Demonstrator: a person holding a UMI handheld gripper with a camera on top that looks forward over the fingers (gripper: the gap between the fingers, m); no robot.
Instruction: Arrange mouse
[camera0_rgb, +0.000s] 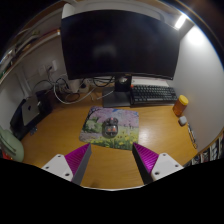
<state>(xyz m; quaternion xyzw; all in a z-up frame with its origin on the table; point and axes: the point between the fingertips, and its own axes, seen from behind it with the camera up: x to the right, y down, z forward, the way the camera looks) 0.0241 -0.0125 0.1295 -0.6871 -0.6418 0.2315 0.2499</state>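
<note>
On the desk: wooden desk (60, 140) seen from the gripper view, monitor (118, 42) at the back, keyboard (152, 95) under its right side.
Mouse pad: printed mouse pad (110, 128) lies just ahead of the fingers, roughly centred between them.
Mouse: small dark shape on the pad reads as the mouse (111, 125); too small to be sure of its heading.
Gripper: gripper (113, 160) released, fingers spread wide, nothing between the pads (79, 158); well short of the mouse.
Other items: orange cup (180, 105) right of the keyboard, dark device (30, 110) at the desk's left, cables (72, 92) near the monitor foot.
Step in hand: approach, grasp not yet made, as judged from the gap.
How to do it well: come forward low and straight, keep fingers wide, straddle the mouse by its sides, close only once both pads flank it evenly.
Risk: a skewed closing would likely push the mouse across the pad or drag the pad itself.
Clearance: keyboard and cup sit beyond the pad, apart from the path.
</note>
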